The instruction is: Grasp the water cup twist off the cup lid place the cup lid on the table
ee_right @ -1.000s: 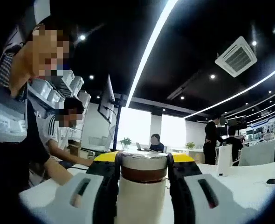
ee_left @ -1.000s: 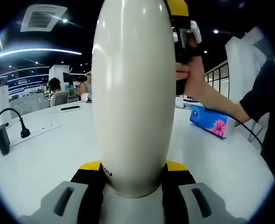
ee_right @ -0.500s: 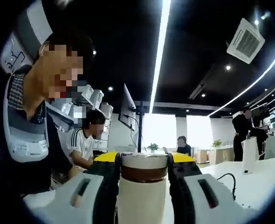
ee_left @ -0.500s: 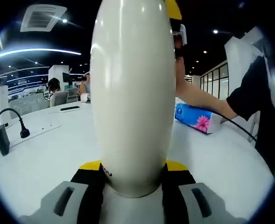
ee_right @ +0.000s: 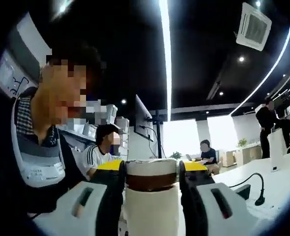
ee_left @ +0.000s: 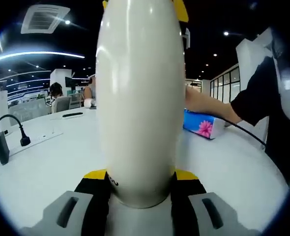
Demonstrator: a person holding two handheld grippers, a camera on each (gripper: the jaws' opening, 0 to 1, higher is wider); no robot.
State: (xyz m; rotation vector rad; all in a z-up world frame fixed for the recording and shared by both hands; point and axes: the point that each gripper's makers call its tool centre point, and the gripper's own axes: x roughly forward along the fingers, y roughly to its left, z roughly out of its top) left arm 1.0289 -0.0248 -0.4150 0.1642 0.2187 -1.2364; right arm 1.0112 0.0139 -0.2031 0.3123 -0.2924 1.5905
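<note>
White bench (ee_left: 46, 162) runs wide in the left gripper view, a power strip (ee_left: 34, 140) lying on it with a black plug and cable (ee_left: 17, 129) arching up at the left edge. A blue tissue pack with a pink flower (ee_left: 201, 125) sits on the right side. Seated people (ee_left: 56, 93) far back, ceiling vent (ee_left: 41, 18) overhead. In the right gripper view, a long ceiling light strip (ee_right: 165, 54), a monitor on a pole (ee_right: 144, 123), and a person in a striped shirt (ee_right: 101, 152) seated.

Two grippers, the left gripper (ee_left: 140, 189) and the right gripper (ee_right: 151, 172), are holding one water cup (ee_left: 140, 98) with one cup lid (ee_right: 151, 174), and one tissue box (ee_left: 201, 125) is lying beyond the left one.
</note>
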